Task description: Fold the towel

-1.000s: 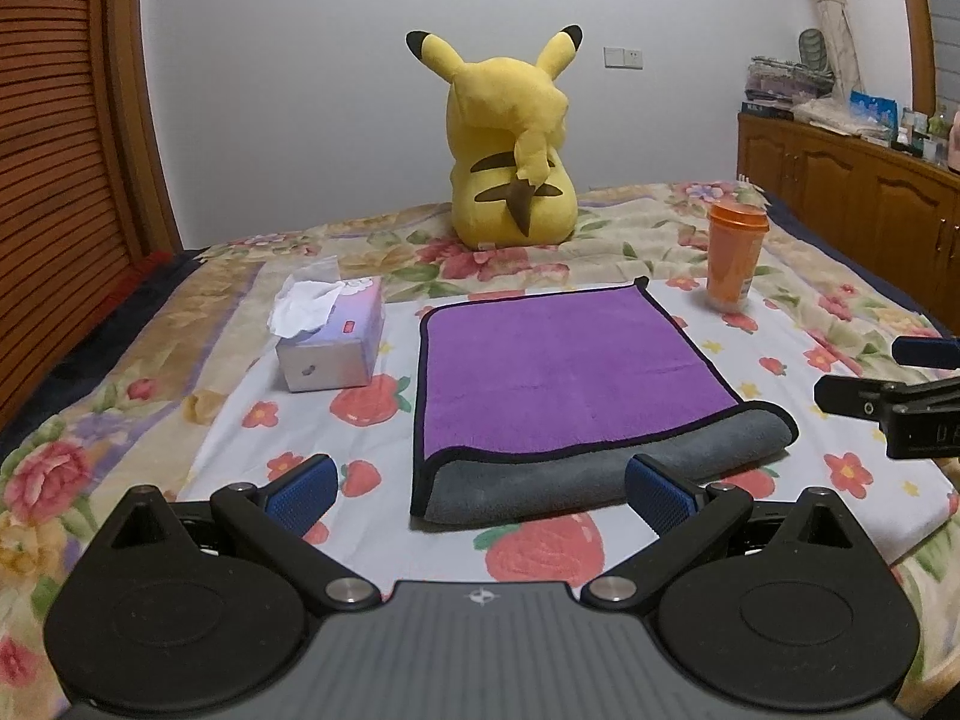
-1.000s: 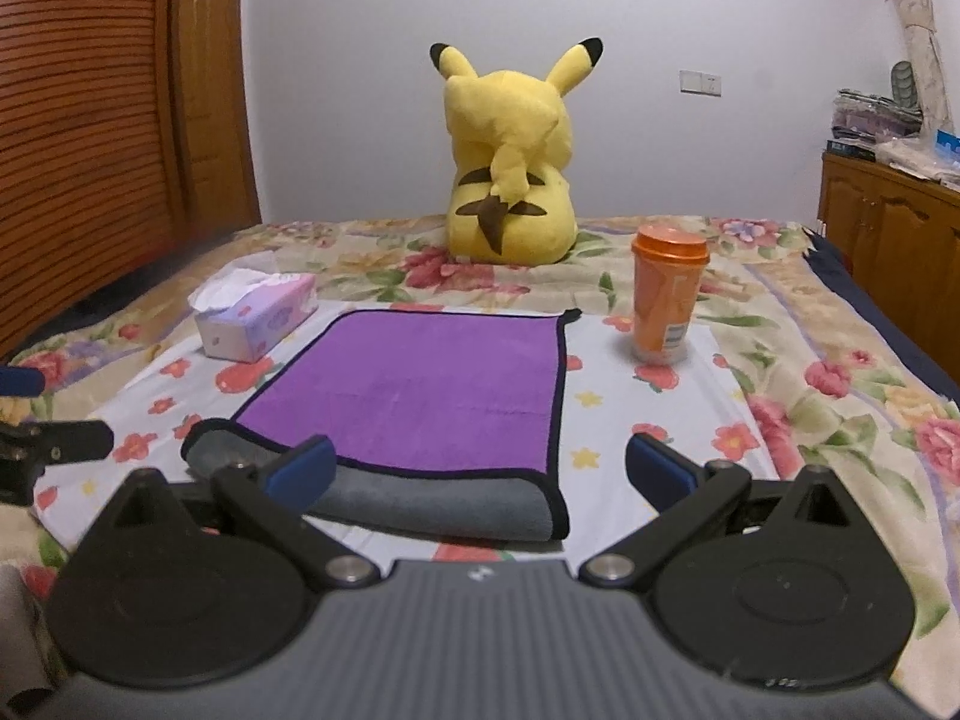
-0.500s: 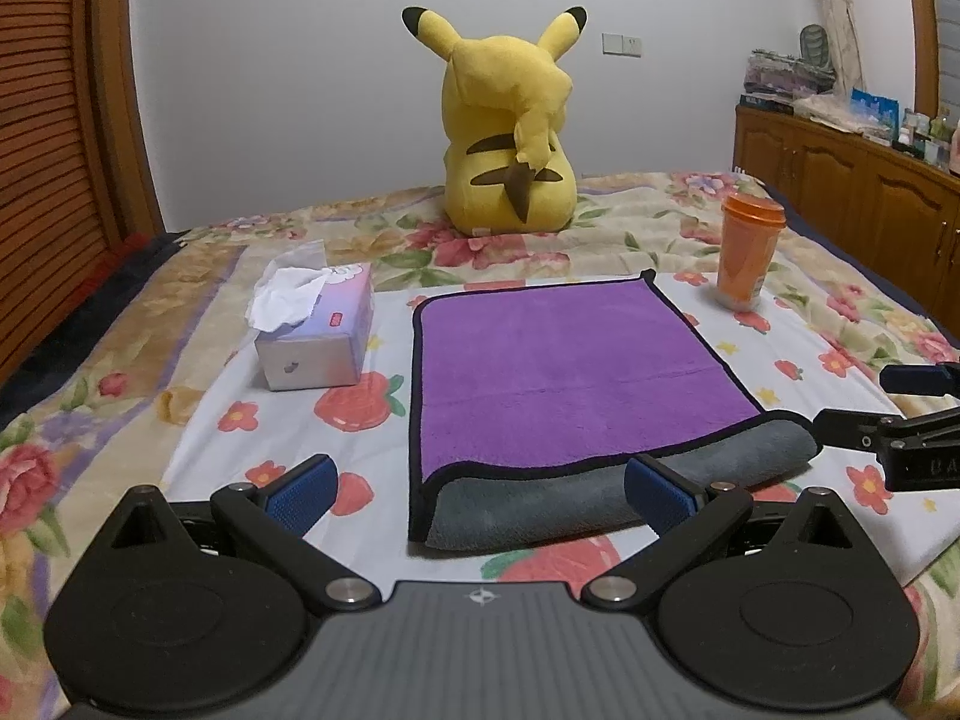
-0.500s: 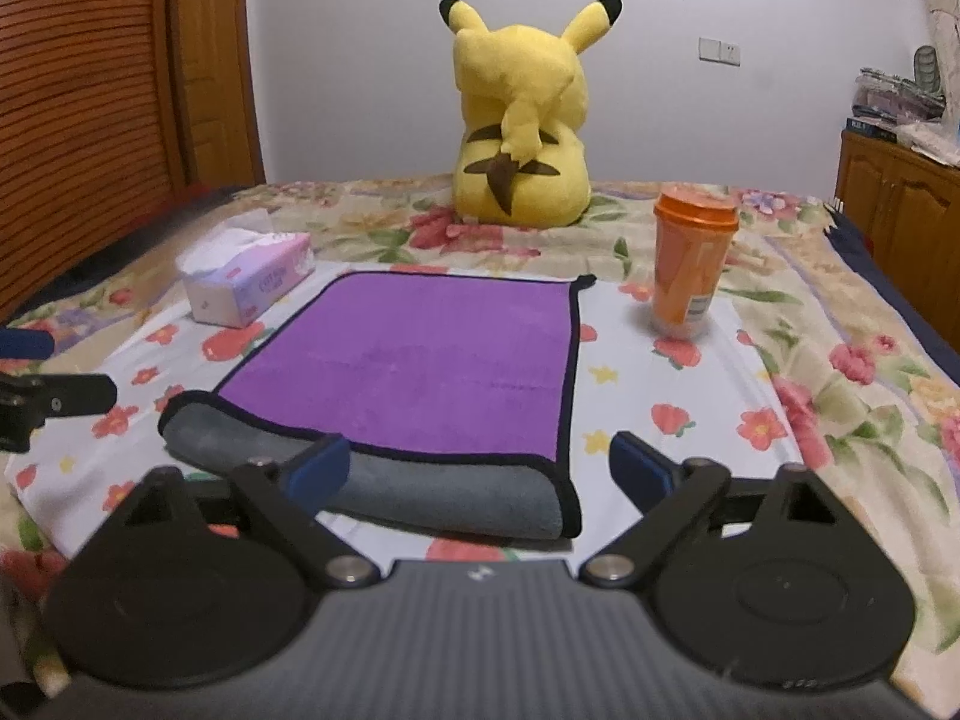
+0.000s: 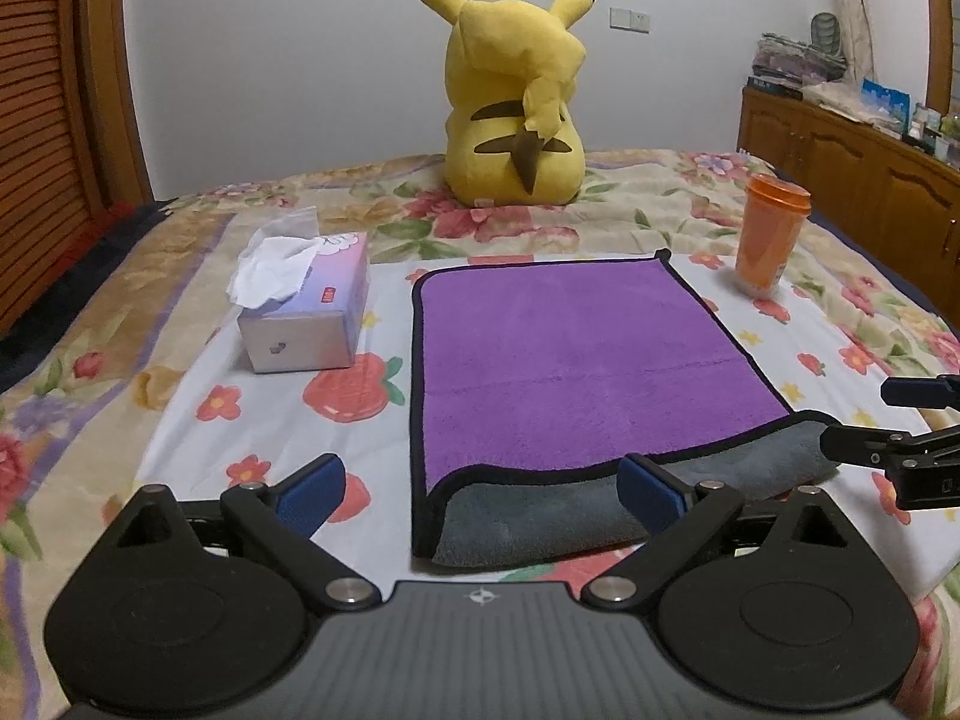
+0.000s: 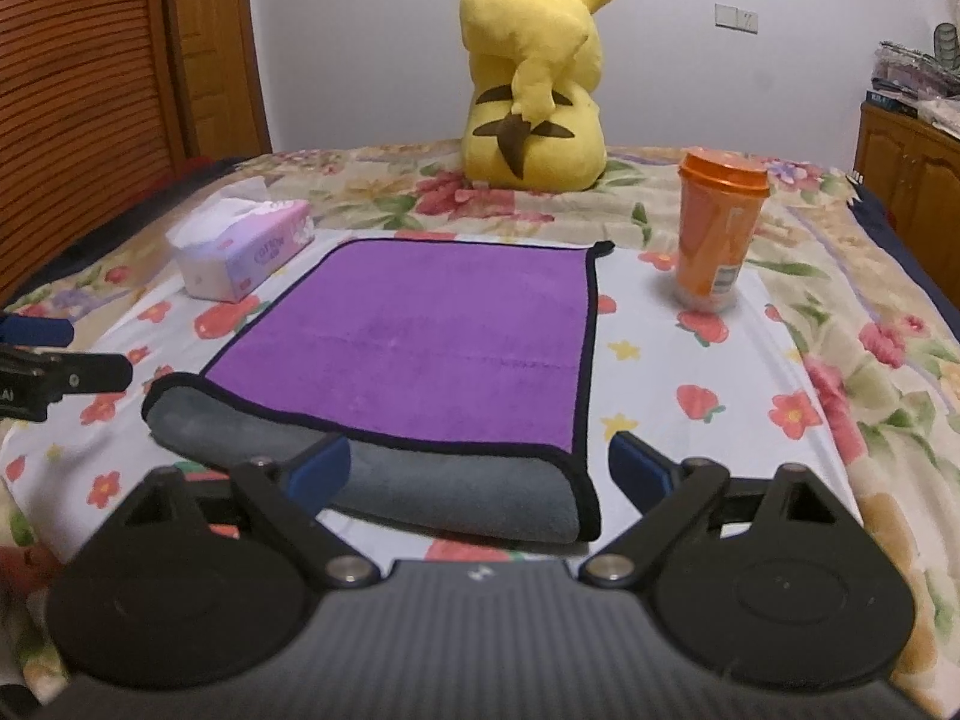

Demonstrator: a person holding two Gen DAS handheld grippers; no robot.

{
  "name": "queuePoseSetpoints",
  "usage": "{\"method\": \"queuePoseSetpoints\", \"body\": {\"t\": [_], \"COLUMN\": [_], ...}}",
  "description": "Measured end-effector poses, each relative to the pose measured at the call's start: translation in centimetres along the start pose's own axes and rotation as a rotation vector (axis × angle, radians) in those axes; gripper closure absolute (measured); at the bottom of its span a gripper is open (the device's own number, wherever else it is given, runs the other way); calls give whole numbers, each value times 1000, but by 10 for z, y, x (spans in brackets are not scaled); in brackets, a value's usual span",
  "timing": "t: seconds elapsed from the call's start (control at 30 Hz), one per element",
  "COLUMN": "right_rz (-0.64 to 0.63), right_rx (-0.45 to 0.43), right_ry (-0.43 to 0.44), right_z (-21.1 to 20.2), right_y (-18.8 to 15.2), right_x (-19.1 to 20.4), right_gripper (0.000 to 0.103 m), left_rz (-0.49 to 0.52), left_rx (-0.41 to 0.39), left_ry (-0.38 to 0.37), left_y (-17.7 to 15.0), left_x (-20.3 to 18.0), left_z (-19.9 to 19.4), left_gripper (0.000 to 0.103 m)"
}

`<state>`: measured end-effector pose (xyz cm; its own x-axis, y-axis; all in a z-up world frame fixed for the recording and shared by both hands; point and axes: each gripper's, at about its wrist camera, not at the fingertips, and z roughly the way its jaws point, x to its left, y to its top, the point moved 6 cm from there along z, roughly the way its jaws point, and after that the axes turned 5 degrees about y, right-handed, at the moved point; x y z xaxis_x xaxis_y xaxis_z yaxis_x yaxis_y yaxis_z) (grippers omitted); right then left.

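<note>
The towel (image 5: 576,360) lies on the bed (image 5: 180,276), on a white fruit-print sheet, purple face up. Its near edge is turned back so that the grey underside shows as a rolled band. Judged from this layout, one fold is in place and the towel is ready for a further fold or for release. The near fold faces both grippers, which puts its two corners within reach of either one.

The tissue box (image 5: 306,312) stands to the left of the towel and the orange cup (image 5: 771,240) to the right of its far corner. Both are apart from the towel, so the folding area is unobstructed. The yellow plush toy (image 5: 516,102) sits well behind, near the wall.

Left gripper (image 5: 480,495): the fingers (image 5: 312,492) are spread wide. They hold nothing. The right finger overlaps the grey fold in the left wrist view; whether it touches the cloth cannot be determined.

Right gripper (image 6: 480,471): the fingers (image 6: 639,465) are also spread wide and hold nothing. The left finger overlaps the grey band; contact cannot be confirmed. The right finger stands just beside the near right corner of the towel.

Each gripper appears at the edge of the other's view, one at each end of the near fold.
</note>
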<state>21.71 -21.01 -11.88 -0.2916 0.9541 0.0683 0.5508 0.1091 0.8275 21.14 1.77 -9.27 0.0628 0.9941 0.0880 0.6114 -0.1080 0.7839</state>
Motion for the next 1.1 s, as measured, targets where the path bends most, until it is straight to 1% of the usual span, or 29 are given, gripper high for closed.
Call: {"method": "queuePoseSetpoints", "body": {"t": [0.07,0.17,0.33,0.4,0.63,0.7,0.77,0.83,0.9,0.97,1.0,1.03,1.1], "right_rz": [-1,2,8,7,23,31,32,30,28,24,23,26,30], "right_rx": [4,7,22,25,31,38,50,65,78,95,106,119,136], "right_ry": [1,3,-1,-11,-39,-39,-31,-18,-3,10,20,33,47], "right_z": [4,9,20,24,36,39,42,44,45,47,49,50,51], "right_y": [1,3,6,7,10,10,9,8,5,3,2,1,-1], "right_x": [-1,-3,-10,-12,-28,-31,-32,-32,-31,-29,-28,-27,-27], "right_gripper": [11,11,11,11,11,11,11,11,11,11,12,14,15], "left_rz": [-2,-6,-8,-2,-4,-8,-16,-20,-24,-27,-30,-30,-26], "left_rx": [8,20,32,36,53,64,79,99,117,134,141,146,157], "left_ry": [-4,-13,-10,-10,-10,-13,-18,-25,-32,-38,-45,-48,-51], "left_y": [1,1,3,3,6,4,3,0,-4,-7,-9,-11,-14], "left_x": [1,3,7,8,15,17,19,20,21,20,20,20,18], "left_z": [4,10,19,23,40,44,48,52,54,57,58,59,61], "left_gripper": [6,13,16,20,26,33,39,40,45,46,47,47,52]}}
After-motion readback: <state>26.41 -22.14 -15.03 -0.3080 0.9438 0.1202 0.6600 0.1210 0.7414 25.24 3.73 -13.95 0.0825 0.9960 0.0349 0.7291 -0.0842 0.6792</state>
